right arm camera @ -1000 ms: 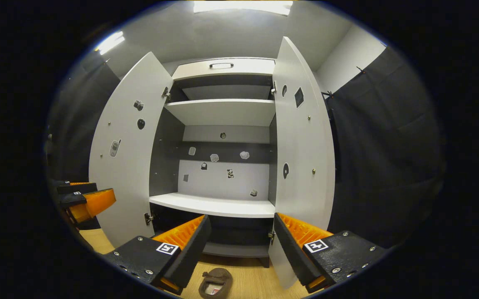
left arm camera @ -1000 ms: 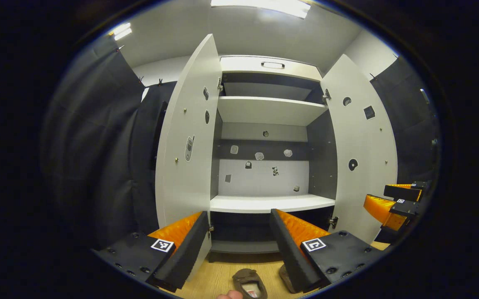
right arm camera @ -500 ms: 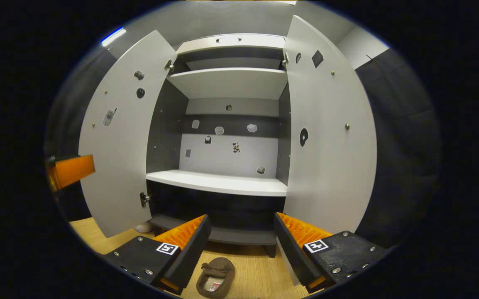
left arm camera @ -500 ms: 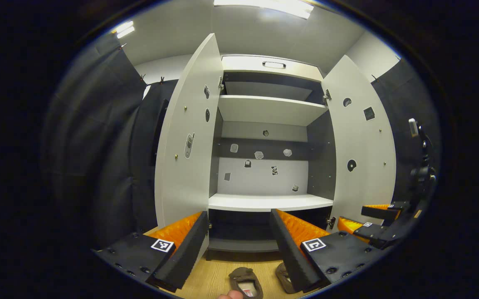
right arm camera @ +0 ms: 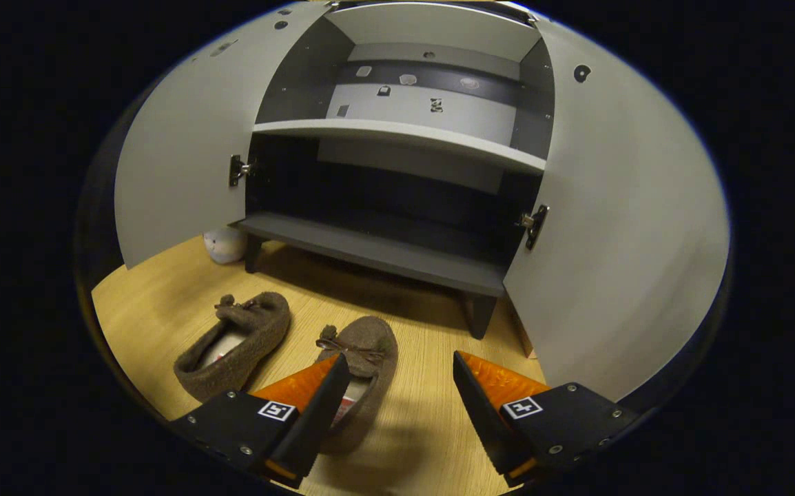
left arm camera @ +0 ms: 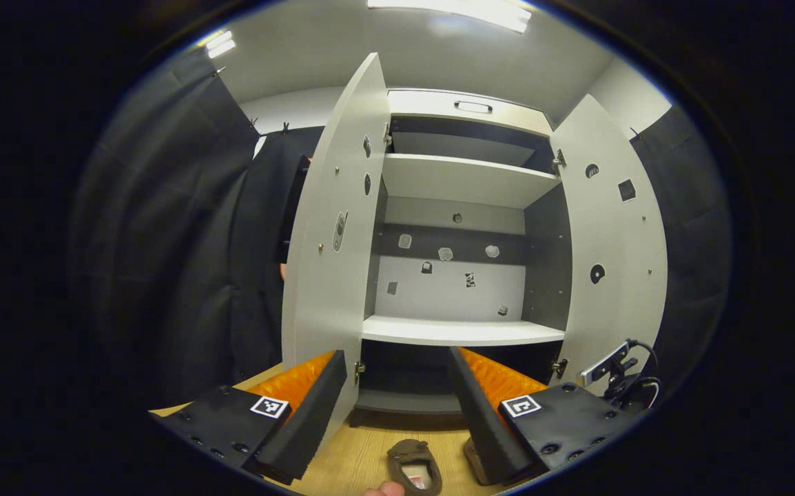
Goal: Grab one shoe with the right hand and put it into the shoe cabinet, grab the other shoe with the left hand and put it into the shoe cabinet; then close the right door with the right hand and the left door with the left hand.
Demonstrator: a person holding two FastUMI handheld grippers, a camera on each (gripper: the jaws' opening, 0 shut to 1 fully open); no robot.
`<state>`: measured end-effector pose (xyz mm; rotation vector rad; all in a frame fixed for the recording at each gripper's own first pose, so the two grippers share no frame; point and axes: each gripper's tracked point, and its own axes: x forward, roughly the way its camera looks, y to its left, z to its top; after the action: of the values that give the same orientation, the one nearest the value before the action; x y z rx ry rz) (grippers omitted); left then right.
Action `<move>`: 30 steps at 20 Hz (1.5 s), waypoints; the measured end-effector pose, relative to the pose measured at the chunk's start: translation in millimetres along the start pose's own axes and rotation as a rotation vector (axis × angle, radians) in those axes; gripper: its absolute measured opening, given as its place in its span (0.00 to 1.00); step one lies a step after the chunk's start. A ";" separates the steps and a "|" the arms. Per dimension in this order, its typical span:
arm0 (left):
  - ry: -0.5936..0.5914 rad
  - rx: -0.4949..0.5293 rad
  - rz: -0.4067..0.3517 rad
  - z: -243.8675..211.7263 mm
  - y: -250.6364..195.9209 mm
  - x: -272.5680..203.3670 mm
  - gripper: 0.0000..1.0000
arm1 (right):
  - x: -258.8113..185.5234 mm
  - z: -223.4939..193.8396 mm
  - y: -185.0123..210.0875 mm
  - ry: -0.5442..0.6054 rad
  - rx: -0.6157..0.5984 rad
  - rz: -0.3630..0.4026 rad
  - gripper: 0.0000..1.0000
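Note:
Two brown fuzzy slippers lie on the wooden floor in front of the open shoe cabinet (right arm camera: 370, 251). In the right gripper view, the right slipper (right arm camera: 363, 351) sits just ahead of my open right gripper (right arm camera: 397, 386), its heel under the left finger; the left slipper (right arm camera: 235, 344) lies beside it. My left gripper (left arm camera: 394, 406) is open and empty, held high facing the cabinet's middle shelf (left arm camera: 459, 332). Below it one slipper (left arm camera: 413, 465) shows, and the other slipper (left arm camera: 473, 458) is partly hidden behind the right finger.
Both cabinet doors stand wide open: left door (right arm camera: 184, 172) and right door (right arm camera: 625, 227). The dark bottom shelf sits low on short legs. A small white round object (right arm camera: 224, 244) rests by the left leg. A cable and white part (left arm camera: 618, 372) hang at the right.
My right gripper has dropped and tilted down toward the floor, bringing both slippers into its view. The left gripper has shifted only slightly; the right gripper's orange fingers left its right edge.

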<state>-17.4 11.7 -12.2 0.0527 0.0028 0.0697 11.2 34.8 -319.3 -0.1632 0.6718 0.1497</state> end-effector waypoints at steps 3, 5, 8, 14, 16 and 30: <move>0.001 0.006 0.017 -2.3 6.5 1.5 0.96 | 20.9 -22.8 1.3 0.073 0.007 -0.002 0.93; -0.008 0.001 0.007 -0.7 5.3 1.6 0.96 | 35.8 -42.6 0.7 0.139 0.011 -0.011 0.93; -0.016 0.011 -0.002 1.7 4.0 3.5 0.99 | 63.7 -45.5 -1.7 0.150 0.050 -0.017 0.89; -0.001 0.012 0.008 -1.8 5.5 4.0 0.96 | 95.6 -61.4 9.8 0.180 0.036 0.017 0.68; -0.006 0.024 0.020 -0.6 9.3 2.8 0.96 | 94.4 -60.6 17.3 0.162 0.025 0.027 0.50; -0.017 0.043 -0.015 2.7 -2.4 3.9 0.94 | 14.8 15.0 0.7 -0.067 0.121 -0.013 0.01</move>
<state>-13.4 9.4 -9.7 0.0961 -0.0123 0.0539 31.6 39.7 -317.1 -0.0463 0.6108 0.1010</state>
